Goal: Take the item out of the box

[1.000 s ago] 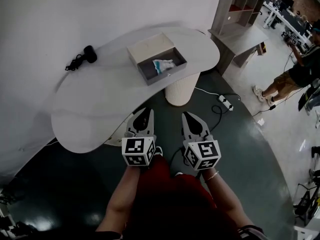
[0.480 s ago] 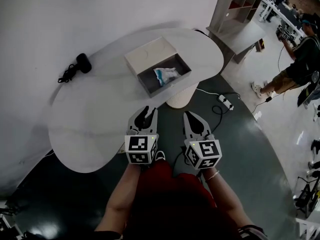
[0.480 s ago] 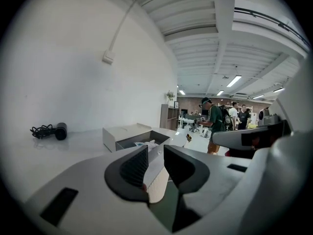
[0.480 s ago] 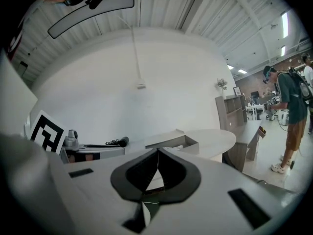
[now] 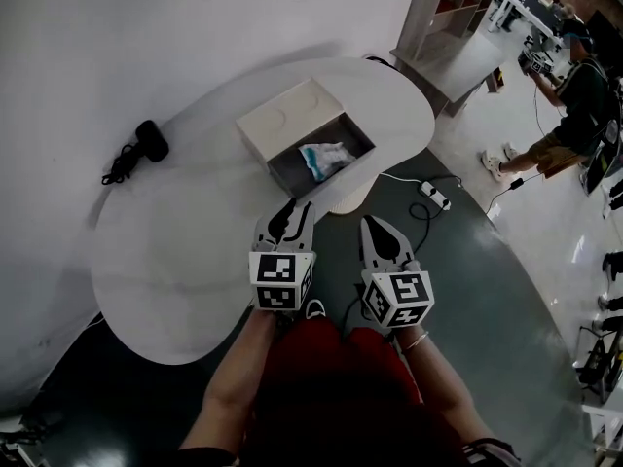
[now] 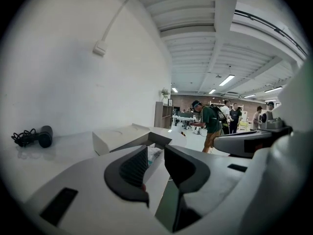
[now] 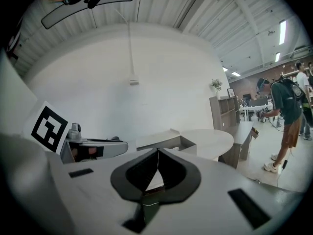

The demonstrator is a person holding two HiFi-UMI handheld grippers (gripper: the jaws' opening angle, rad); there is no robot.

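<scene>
Item [image 5: 324,156], a white-and-blue packet, lies inside the open box [image 5: 282,120], toward its R end. Nothing of mine touches it. Box sits on the far half of the white surface [image 5: 185,251], open side facing me.

Changed in the last sec: I've moved in on the surface, so box + item sit nearer in the head view than before. My L gripper [image 5: 289,212] has gone from hanging over the floor to reaching over the near edge of the surface, aimed roughly at the box. Its fingers [image 6: 132,168] were together a sec ago. Now they're opening, part-way apart, w/ nothing btwn them. Thru the gap I see the box and a bit of the packet well ahead. R gripper [image 5: 380,227] is just beside it, over the floor, fingers closed tip to tip, empty.

My read: approach phase, L side getting ready for the pick, and the removal itself hasn't begun. Next, L needs to go fwd and down into the box w/ fingers wide enough to straddle the packet. It looks soft, so prob easy to pinch but could slip.

Black corded gadget [image 5: 136,144] sits at the far L of the surface, well apart from the box.
</scene>
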